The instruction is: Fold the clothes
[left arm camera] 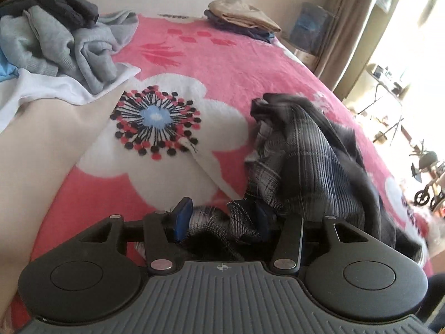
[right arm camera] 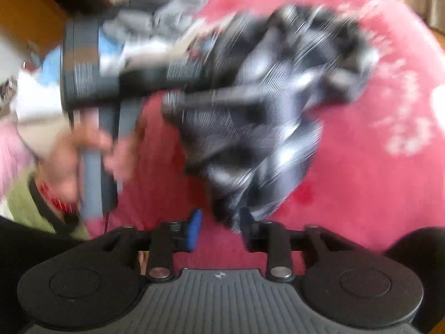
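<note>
While the left claw clamps the plaid garment, the right claw gapes just beside it.

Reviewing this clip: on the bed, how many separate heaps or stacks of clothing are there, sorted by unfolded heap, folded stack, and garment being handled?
Unfolded heap: 1
Folded stack: 1
Plaid garment being handled, fabric between the left gripper fingers: 1
Total: 3
</note>
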The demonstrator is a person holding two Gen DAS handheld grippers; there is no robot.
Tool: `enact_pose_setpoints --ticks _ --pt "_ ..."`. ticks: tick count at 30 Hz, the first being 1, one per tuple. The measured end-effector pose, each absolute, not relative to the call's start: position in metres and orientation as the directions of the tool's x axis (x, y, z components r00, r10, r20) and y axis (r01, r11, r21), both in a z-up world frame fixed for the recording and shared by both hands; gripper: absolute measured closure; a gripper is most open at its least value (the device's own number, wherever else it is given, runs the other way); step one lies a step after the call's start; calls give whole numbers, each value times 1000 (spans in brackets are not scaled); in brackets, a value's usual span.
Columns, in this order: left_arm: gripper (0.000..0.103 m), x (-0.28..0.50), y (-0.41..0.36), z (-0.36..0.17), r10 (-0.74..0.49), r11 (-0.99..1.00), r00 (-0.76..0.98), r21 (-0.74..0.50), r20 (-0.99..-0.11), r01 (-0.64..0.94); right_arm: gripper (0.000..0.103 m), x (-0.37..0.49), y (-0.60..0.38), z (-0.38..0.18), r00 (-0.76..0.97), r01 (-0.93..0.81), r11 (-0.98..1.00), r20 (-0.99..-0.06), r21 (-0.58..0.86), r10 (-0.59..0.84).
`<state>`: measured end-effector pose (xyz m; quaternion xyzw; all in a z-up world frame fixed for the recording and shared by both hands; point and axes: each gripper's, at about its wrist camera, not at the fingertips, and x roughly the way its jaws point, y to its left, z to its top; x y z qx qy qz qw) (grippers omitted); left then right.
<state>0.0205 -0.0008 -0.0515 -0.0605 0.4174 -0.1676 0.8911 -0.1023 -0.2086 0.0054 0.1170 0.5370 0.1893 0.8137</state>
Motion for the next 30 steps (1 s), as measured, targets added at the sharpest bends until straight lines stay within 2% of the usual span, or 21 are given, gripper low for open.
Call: enact_pose_setpoints --ticks 5,9,11,15,16,17,18,19,20,21,23,26,30 --pt "55 6 1 -53 -341 938 604 -218 -720 270 57 -85 -243 55 571 -147 930 -739 336 357" --pt "54 -6 4 -51 -347 934 609 -208 -713 289 54 -30 -233 70 639 -207 946 -698 251 325" --pt "52 -11 7 -51 -357 931 611 -212 -707 299 37 1 -208 58 642 -232 955 -709 186 294" --pt "43 -21 17 -55 -400 914 597 -255 -696 316 18 63 -168 30 637 -252 966 -741 61 213" --pt "41 -23 19 -56 -411 909 590 -265 -695 321 8 78 -159 19 625 -249 968 -760 22 178" --pt "39 -25 21 -58 -419 906 583 -271 -696 326 8 85 -157 -1 612 -245 969 -778 -18 141" --pt "38 -27 23 -60 -423 904 581 -275 -695 328 10 86 -157 -12 596 -236 971 -795 -33 118" --pt "38 -28 25 -62 -428 901 580 -280 -693 330 26 87 -158 -22 579 -226 973 -810 -48 94" --pt "38 -29 27 -63 -434 899 579 -286 -691 332 48 87 -159 -33 561 -216 974 -824 -62 72" --pt "38 -30 30 -63 -440 896 577 -295 -688 333 55 81 -168 -37 543 -197 980 -836 -37 78" --pt "38 -29 36 -62 -461 887 581 -325 -671 329 80 62 -184 -36 523 -165 986 -849 -19 71" --pt "35 -27 47 -57 -513 858 597 -383 -616 342 88 27 -207 -29 465 -101 995 -884 2 49" --pt "35 -13 42 -62 -481 877 593 -353 -646 328 89 -17 -226 -20 387 -56 998 -921 28 48"
